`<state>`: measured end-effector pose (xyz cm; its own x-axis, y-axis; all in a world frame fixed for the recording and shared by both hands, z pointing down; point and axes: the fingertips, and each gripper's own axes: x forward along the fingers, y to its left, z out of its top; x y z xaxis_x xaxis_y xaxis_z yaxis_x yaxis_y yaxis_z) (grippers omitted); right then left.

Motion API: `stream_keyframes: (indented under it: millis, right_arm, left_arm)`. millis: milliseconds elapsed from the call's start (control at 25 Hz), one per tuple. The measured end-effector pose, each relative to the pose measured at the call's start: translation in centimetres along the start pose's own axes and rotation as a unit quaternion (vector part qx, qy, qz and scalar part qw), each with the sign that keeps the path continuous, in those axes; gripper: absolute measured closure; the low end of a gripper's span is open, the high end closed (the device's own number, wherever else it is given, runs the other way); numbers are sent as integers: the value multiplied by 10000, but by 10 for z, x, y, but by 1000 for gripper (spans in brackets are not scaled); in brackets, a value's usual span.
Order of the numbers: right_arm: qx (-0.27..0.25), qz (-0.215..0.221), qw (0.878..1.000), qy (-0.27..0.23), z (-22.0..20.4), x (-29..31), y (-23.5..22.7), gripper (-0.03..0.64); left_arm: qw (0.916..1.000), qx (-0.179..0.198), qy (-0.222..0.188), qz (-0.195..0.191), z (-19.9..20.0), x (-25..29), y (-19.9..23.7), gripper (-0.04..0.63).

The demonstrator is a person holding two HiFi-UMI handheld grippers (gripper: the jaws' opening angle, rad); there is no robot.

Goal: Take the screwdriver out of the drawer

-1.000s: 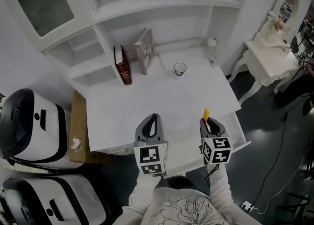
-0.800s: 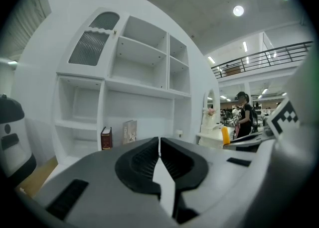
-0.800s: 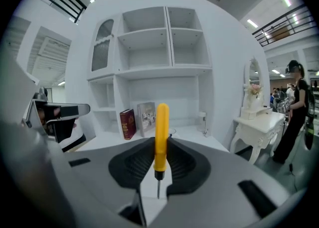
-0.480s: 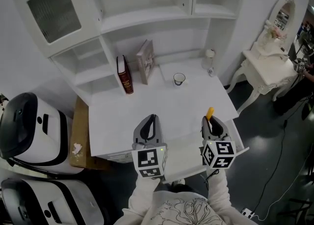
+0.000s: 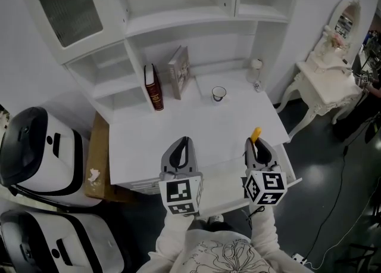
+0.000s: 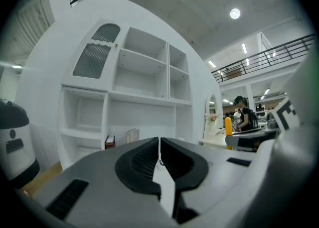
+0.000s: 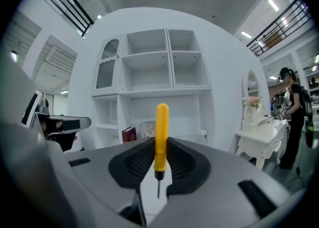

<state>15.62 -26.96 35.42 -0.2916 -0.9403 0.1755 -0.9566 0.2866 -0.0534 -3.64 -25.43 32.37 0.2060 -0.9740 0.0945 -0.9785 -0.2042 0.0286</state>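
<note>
My right gripper (image 5: 256,147) is shut on a screwdriver (image 7: 161,137) with a yellow handle, held upright with the thin metal tip pointing down between the jaws. In the head view the yellow handle (image 5: 255,134) sticks out above the jaws, over the near right part of the white desk (image 5: 196,129). The open drawer (image 5: 223,185) shows below both grippers at the desk's front edge. My left gripper (image 5: 180,148) hovers to the left at about the same height, its jaws closed together with nothing between them (image 6: 159,155).
On the desk's far side stand a dark red book (image 5: 153,87), a grey book (image 5: 179,72), a small cup (image 5: 218,93) and a bottle (image 5: 256,70). White shelves rise behind. A white dressing table (image 5: 324,84) stands right; white machines (image 5: 36,152) sit left. A person (image 7: 294,107) stands far right.
Both grippers have risen, the right one more, lifting the screwdriver higher above the drawer. The head view has shifted slightly so more of the shelving shows.
</note>
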Motion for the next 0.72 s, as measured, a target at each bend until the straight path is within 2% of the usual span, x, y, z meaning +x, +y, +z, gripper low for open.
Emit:
stream_keyframes:
  millis: [720]
  right_arm:
    - [71, 62, 9999, 67, -5, -4, 0, 546]
  left_arm:
    - [10000, -9, 40, 38, -3, -5, -4, 583]
